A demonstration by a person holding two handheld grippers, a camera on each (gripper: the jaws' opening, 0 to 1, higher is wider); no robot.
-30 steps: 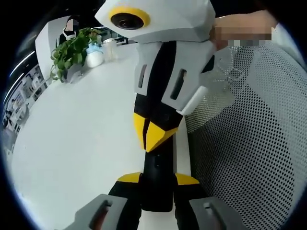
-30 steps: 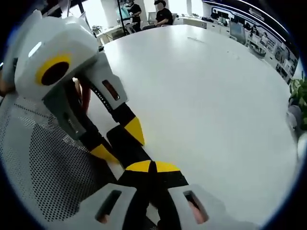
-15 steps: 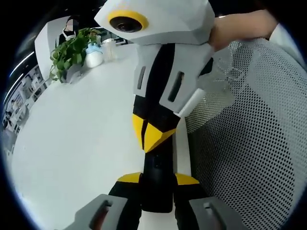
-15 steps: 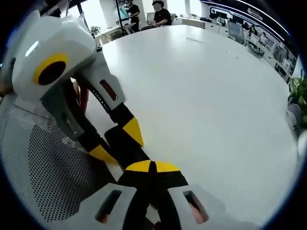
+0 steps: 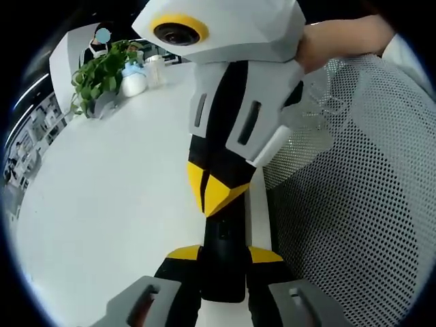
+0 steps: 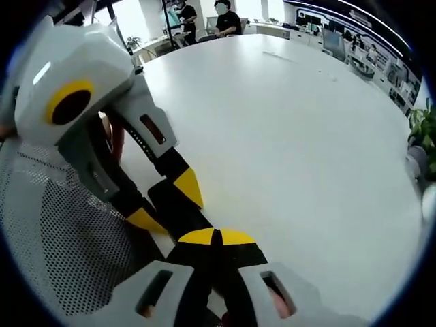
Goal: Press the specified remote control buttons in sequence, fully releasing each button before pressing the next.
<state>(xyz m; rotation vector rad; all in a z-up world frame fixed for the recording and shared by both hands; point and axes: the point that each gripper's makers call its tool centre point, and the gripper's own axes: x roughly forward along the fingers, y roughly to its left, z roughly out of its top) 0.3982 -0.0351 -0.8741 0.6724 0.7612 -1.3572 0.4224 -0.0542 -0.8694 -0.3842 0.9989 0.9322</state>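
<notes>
white table (image 6: 306, 136), left gripper (image 5: 221, 255) clamping remote (image 5: 223, 262), right gripper (image 6: 216, 238) closed on it, nothing moved

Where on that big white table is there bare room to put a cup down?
The white table is bare across its wide middle, from the potted plant and bottles at its edge toward the grippers. It is crowded where both hand-held grippers meet over the black remote, beside the mesh chair back.
</notes>
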